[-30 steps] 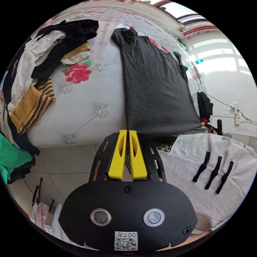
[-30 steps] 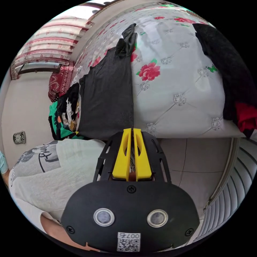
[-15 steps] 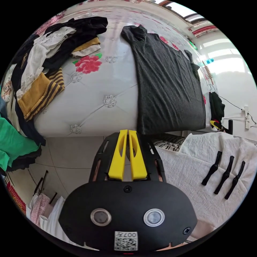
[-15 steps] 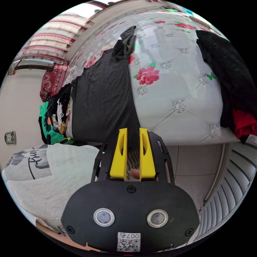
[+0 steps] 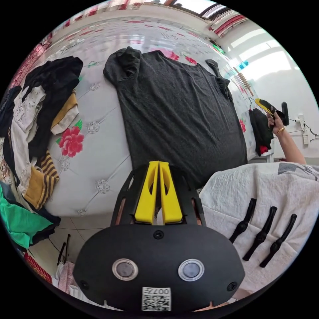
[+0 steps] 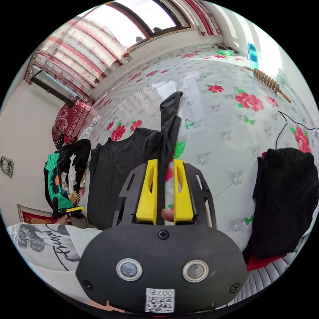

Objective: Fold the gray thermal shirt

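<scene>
Jaws hide gray thermal shirt [image 5: 179,113] hem; grip unclear

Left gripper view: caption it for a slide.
Gray thermal shirt spread flat on the flowered bed, left gripper at its hem.

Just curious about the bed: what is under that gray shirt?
The gray shirt lies spread on a white tufted bed cover printed with red flowers. The cover's pattern beneath the shirt is hidden by the cloth.

Shirt [image 5: 179,113] on bed [image 5: 99,146], beside clothes pile [image 5: 36,126]
</scene>
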`<state>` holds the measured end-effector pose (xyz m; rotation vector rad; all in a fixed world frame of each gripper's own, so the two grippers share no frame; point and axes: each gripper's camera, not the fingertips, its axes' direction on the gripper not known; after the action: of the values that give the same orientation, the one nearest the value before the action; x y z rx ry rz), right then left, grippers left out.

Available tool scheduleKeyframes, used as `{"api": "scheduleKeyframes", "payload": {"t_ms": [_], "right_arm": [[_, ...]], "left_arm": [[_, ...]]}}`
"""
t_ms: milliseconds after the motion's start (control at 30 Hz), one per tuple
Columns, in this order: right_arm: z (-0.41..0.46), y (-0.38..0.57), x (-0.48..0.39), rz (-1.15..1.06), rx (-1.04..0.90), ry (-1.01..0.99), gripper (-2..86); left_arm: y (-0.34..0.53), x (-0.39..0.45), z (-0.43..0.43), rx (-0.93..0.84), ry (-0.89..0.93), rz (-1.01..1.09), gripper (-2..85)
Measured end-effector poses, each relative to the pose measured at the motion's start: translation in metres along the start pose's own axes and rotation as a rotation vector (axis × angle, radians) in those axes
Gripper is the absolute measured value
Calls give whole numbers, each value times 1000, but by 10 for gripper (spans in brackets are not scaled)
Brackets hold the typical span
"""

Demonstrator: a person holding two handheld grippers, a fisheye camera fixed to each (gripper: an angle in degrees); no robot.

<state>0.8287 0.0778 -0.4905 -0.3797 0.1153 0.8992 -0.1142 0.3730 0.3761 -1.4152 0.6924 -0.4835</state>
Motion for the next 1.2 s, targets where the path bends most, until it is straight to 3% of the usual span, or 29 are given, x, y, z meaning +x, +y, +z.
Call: {"api": "scheduleKeyframes", "payload": {"t_ms": [367,633,800,967,1100,1200], "right_arm": [[108,-217,55,-28,-68,29,71],[155,-277,105,24,-103,-35,34],[74,-270,146,50,96,-91,2],[-87,-199,241,258,367,-72,-2],[-156,-115,288,434,432,40,-3],[-163,-51,318,643,391,4,-3]], "left_arm": [[-109,39,32,-125,-54,49,-10],[-158,58,62,-218,-58,48,-10],[-172,66,65,-221,-63,75,-10],[-177,66,66,-209,-51,88,-10],[-178,67,67,-194,-26,91,-10],[-177,71,66,-189,-14,117,-10]]}}
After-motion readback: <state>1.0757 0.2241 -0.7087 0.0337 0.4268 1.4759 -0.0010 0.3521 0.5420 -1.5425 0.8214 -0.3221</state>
